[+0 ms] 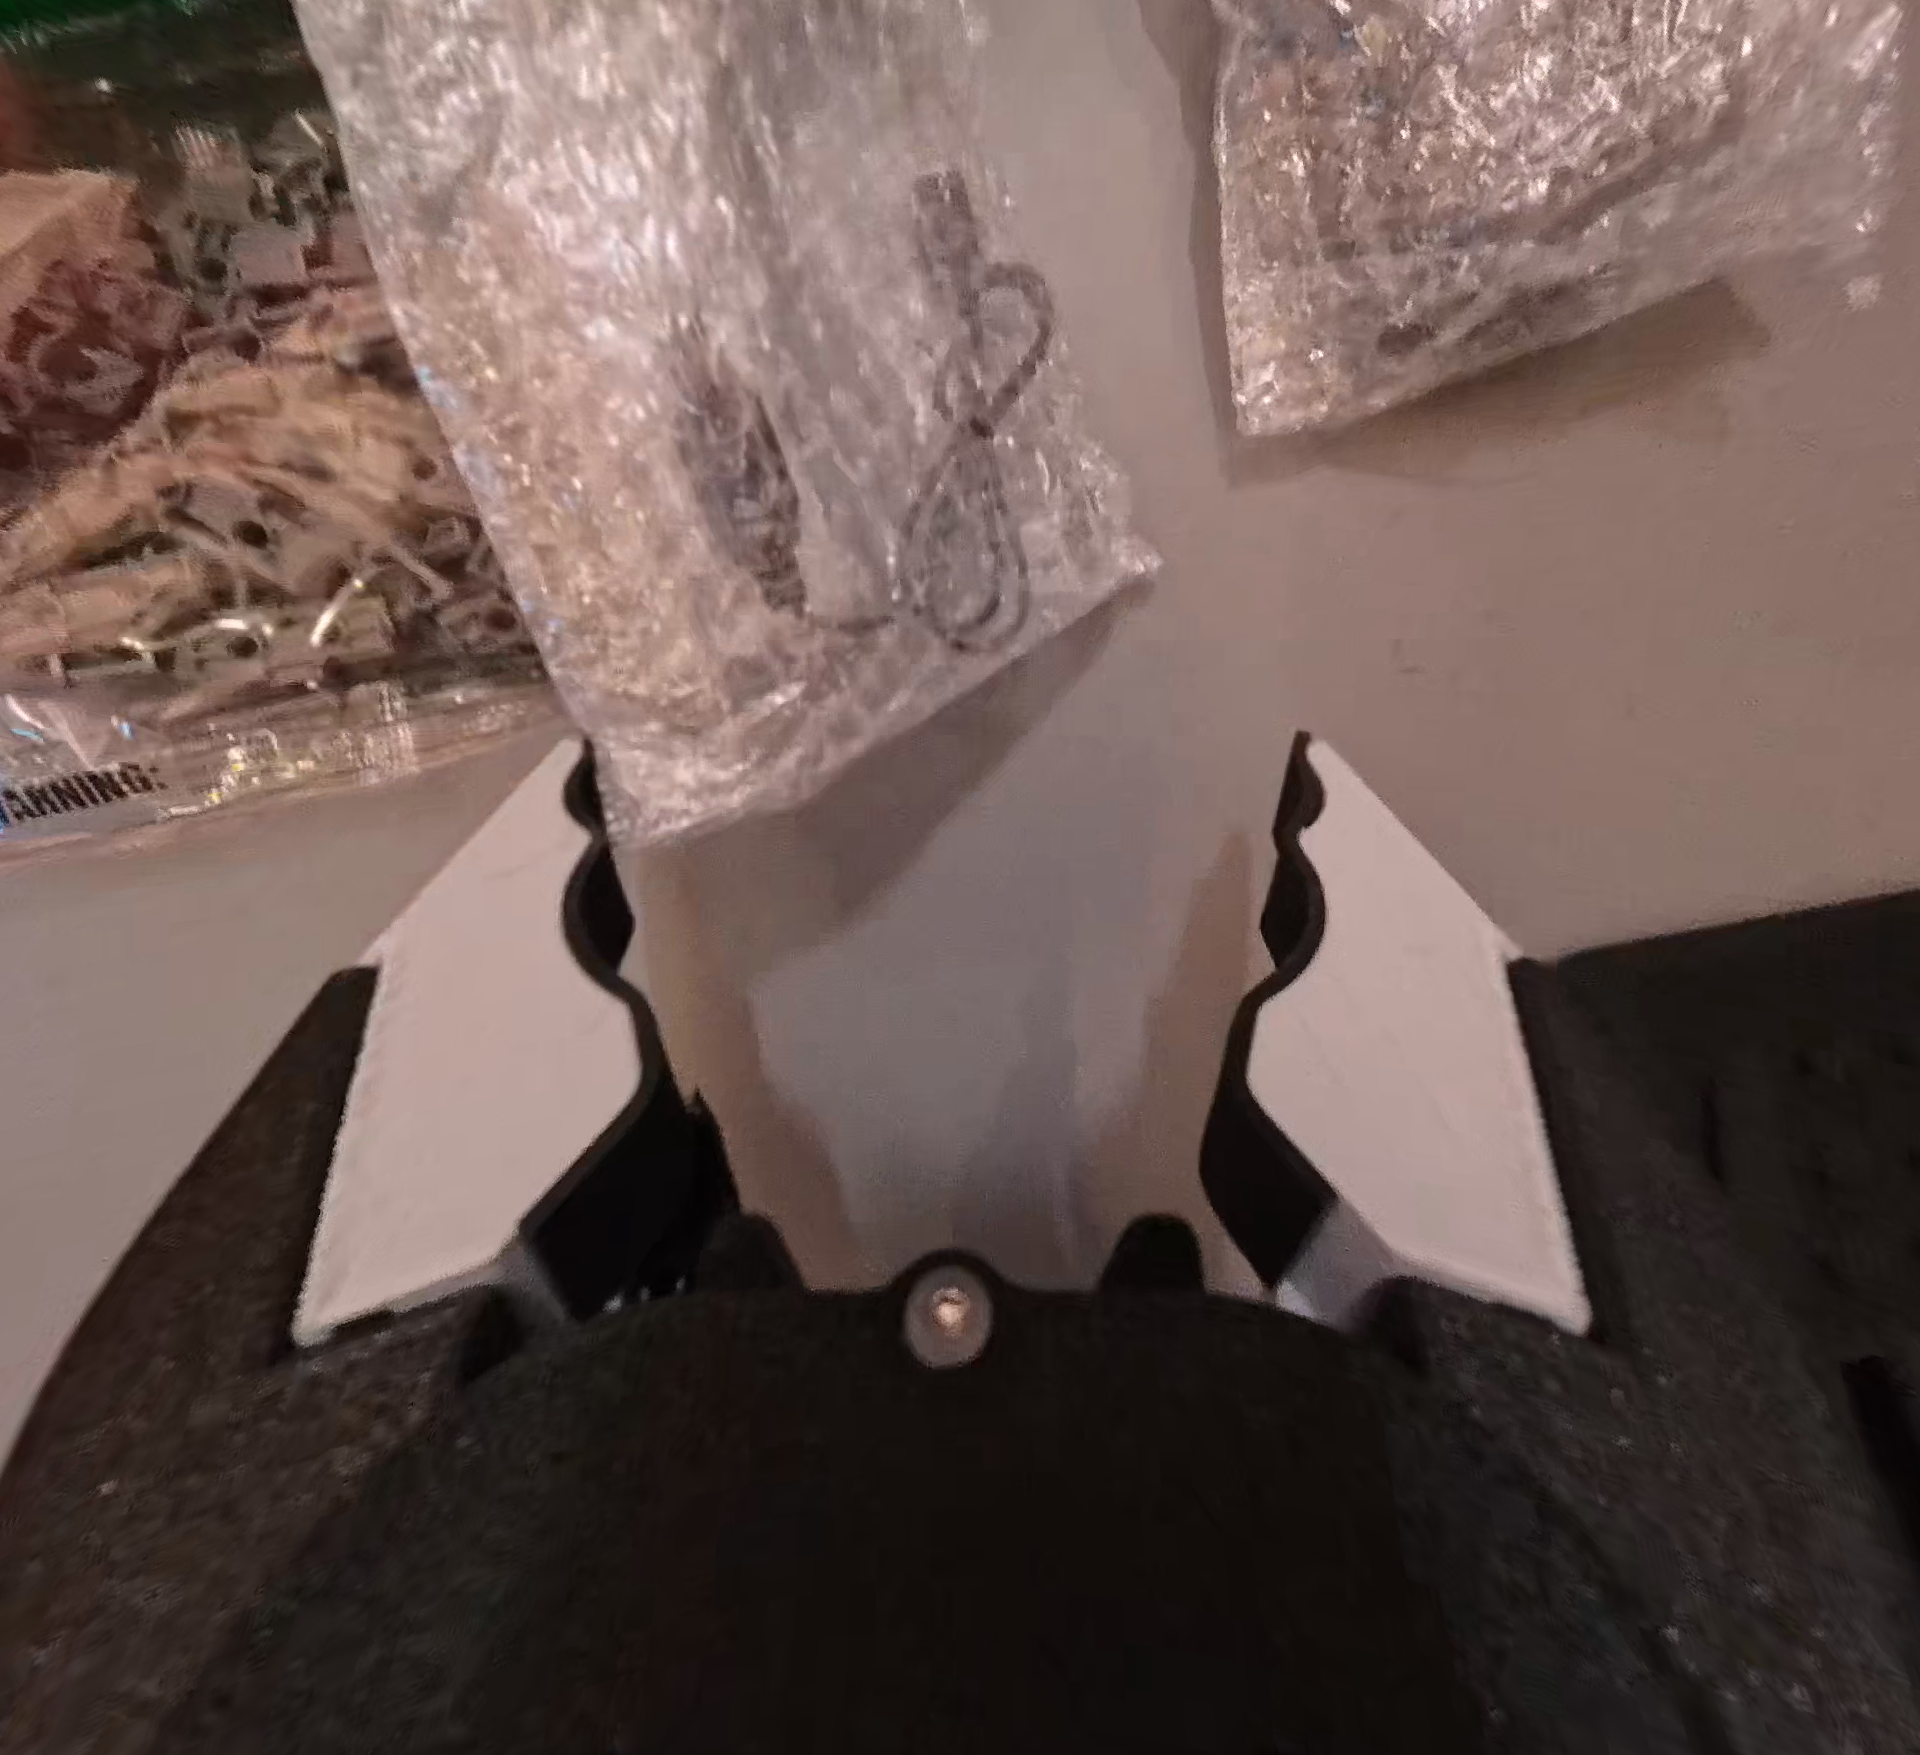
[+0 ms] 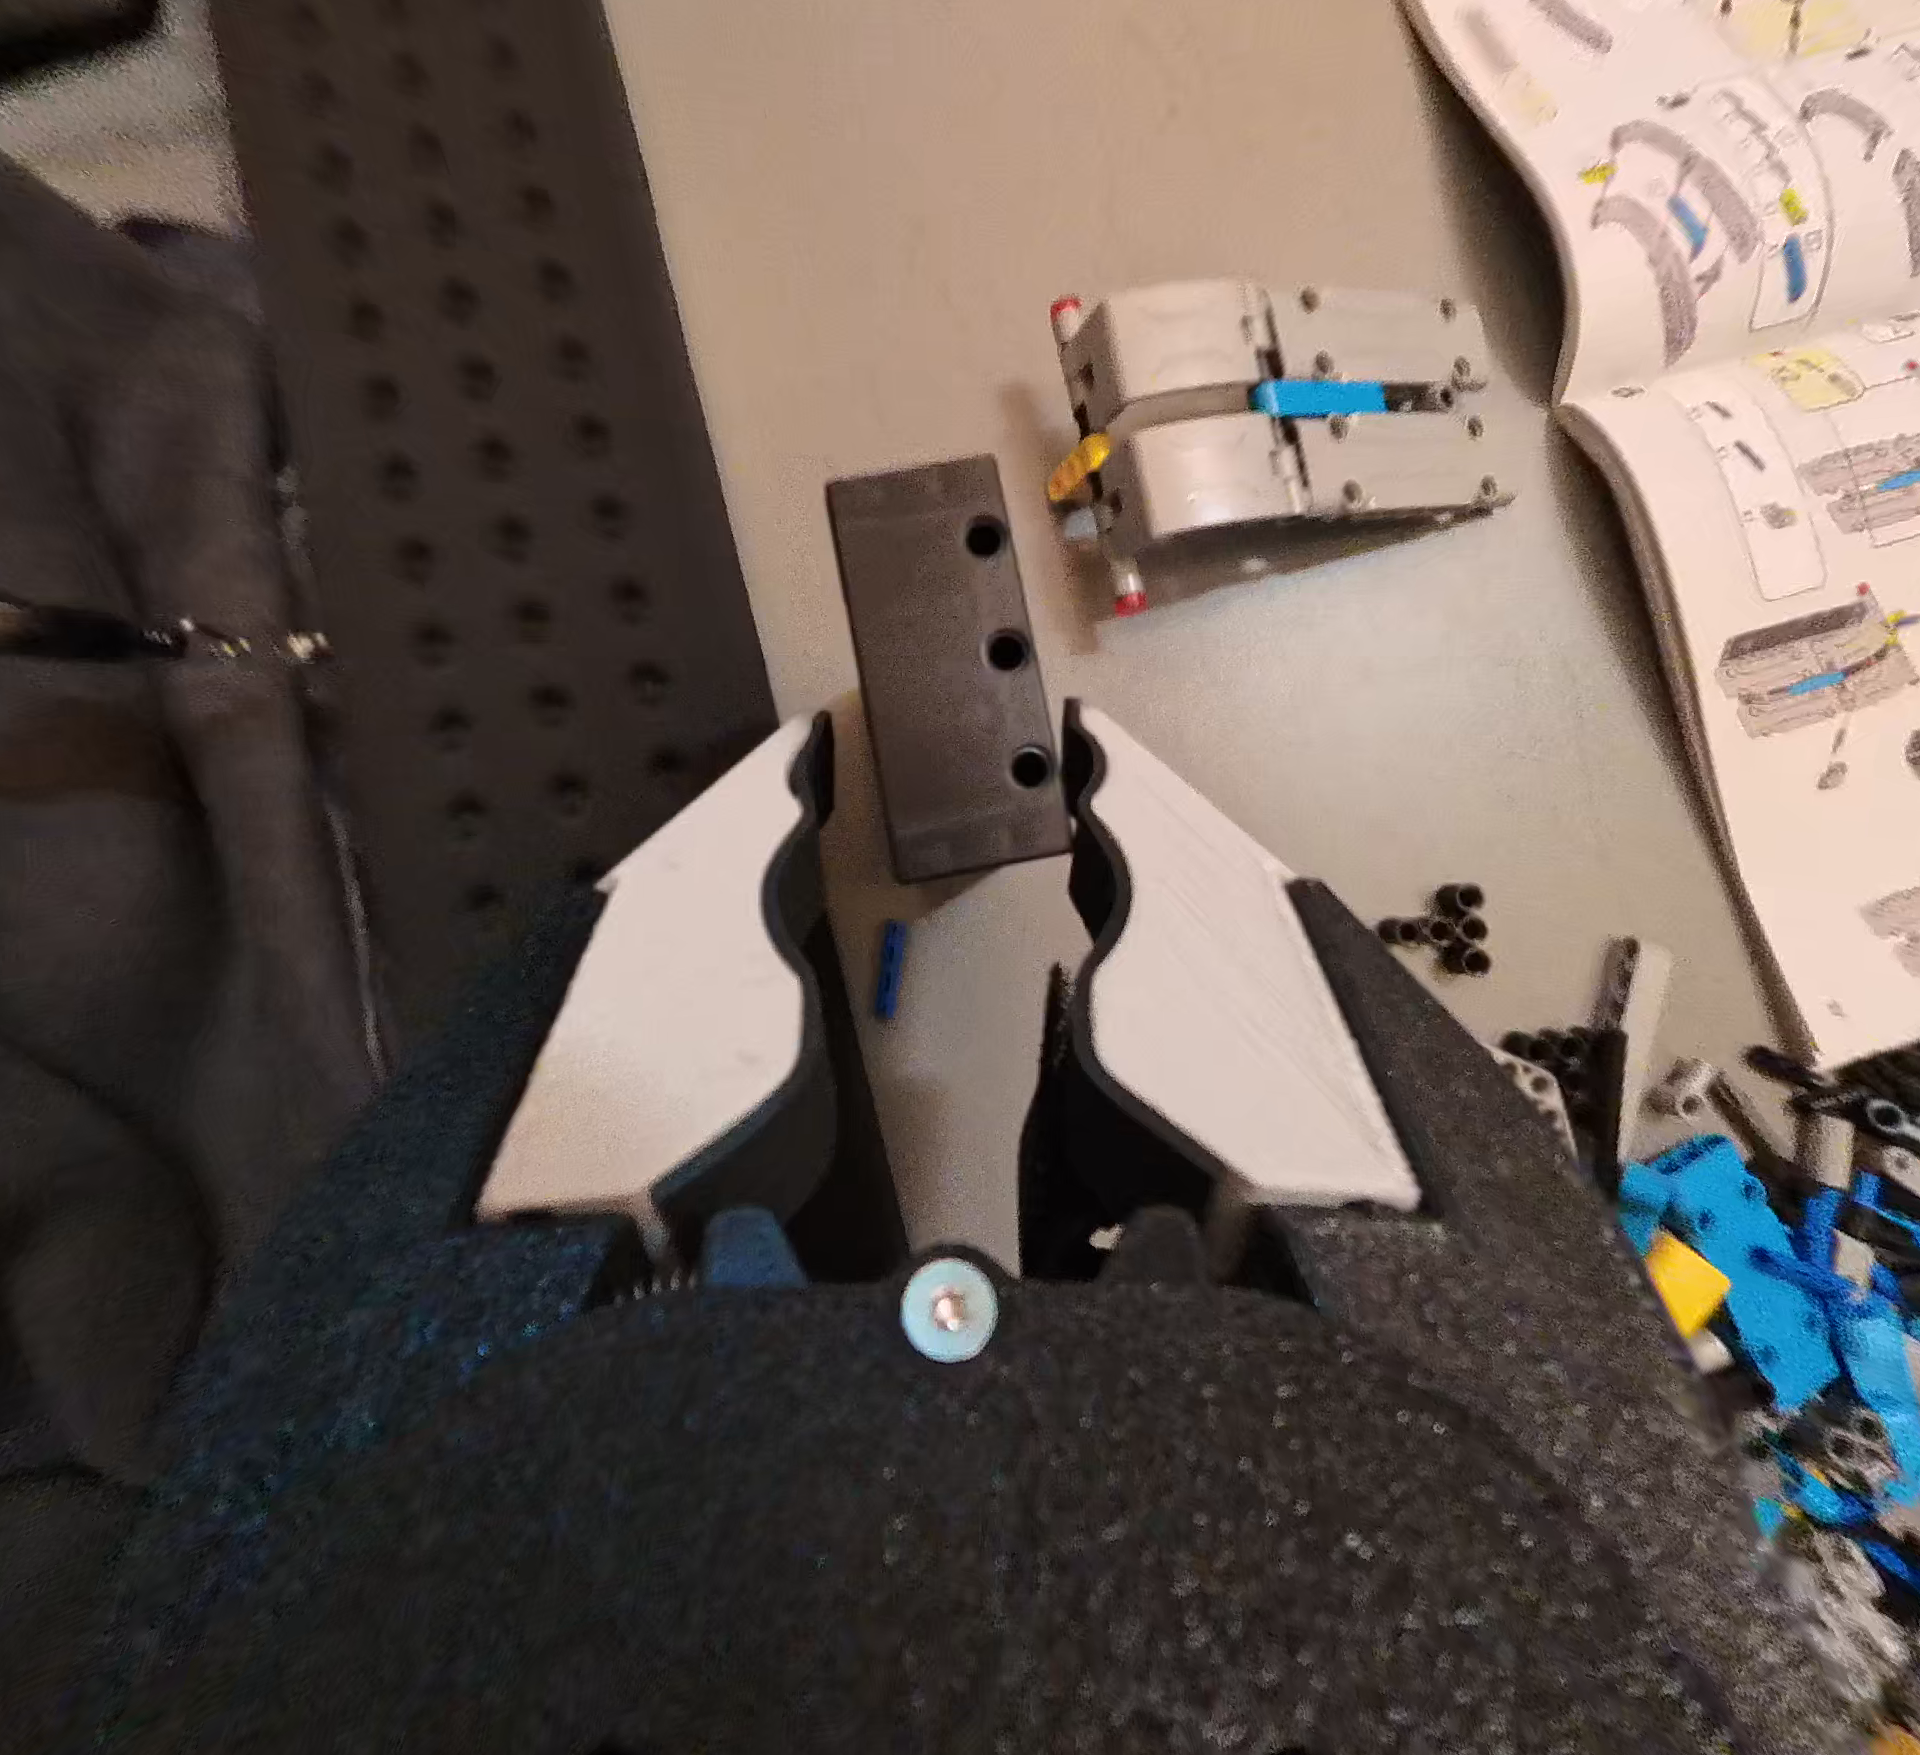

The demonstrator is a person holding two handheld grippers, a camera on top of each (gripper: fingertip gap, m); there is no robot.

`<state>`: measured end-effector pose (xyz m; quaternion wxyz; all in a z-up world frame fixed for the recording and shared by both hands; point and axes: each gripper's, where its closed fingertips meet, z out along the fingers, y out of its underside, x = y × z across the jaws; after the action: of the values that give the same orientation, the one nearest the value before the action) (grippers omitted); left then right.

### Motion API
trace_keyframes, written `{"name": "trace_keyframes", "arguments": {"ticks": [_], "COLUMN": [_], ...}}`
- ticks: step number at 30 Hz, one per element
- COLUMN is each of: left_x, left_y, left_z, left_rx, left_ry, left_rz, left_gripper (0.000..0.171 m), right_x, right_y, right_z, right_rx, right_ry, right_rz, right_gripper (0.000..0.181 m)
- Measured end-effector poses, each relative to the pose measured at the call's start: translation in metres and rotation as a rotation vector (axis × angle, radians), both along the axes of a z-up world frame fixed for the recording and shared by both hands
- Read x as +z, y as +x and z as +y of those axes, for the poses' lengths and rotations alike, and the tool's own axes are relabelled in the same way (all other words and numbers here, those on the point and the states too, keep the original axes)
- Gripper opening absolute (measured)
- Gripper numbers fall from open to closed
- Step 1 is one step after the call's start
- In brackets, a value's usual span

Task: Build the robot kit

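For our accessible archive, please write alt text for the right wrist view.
The right gripper, jaws open, flanks a black three-hole block on a beige table. Beyond lie a grey brick assembly and an open instruction booklet.

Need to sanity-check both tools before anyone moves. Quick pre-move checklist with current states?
1. Left tool open: ok, jaws wide apart.
2. Left tool holding nothing: cannot tell; the clear plastic bag has a corner at the left finger's tip, contact unclear.
3. Right tool around the black three-hole block: ok, the block's near end sits between the fingertips.
4. Right tool closed on the block: cannot tell; the jaws look close to its sides, the picture is blurred.
5. Small blue piece clear of the right tool's jaws: ok, it lies on the table between them, touching neither.
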<state>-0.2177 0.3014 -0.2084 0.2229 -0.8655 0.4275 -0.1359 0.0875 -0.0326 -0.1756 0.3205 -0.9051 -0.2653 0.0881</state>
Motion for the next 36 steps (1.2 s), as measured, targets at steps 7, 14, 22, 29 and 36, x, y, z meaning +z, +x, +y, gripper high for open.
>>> {"name": "trace_keyframes", "arguments": {"ticks": [7, 14, 22, 29, 36], "left_x": [0.009, 0.081, 0.135, 0.131, 0.118], "left_y": [-0.072, -0.084, 0.199, 0.256, 0.279], "left_z": [-0.042, -0.086, -0.273, -0.321, -0.294], "left_rx": [0.133, 0.243, -0.425, -0.575, -0.542], "left_ry": [-0.038, 0.187, -0.855, -1.265, -1.125], "left_rz": [0.112, 0.148, -0.820, -0.813, -0.920], "left_gripper": [0.125, 0.078, 0.091, 0.073, 0.025], "right_x": [0.007, 0.037, 0.080, 0.083, 0.078], "right_y": [0.014, -0.005, -0.043, -0.053, -0.029], "right_z": [0.009, 0.025, 0.022, 0.019, 0.032], "right_rx": [0.088, 0.248, 0.300, 0.316, 0.141], "right_ry": [0.211, 0.589, 0.969, 1.136, 1.084], "right_rz": [-0.339, -0.824, -1.060, -1.243, -1.214], "right_gripper": [0.025, 0.026, 0.026, 0.025, 0.032]}}
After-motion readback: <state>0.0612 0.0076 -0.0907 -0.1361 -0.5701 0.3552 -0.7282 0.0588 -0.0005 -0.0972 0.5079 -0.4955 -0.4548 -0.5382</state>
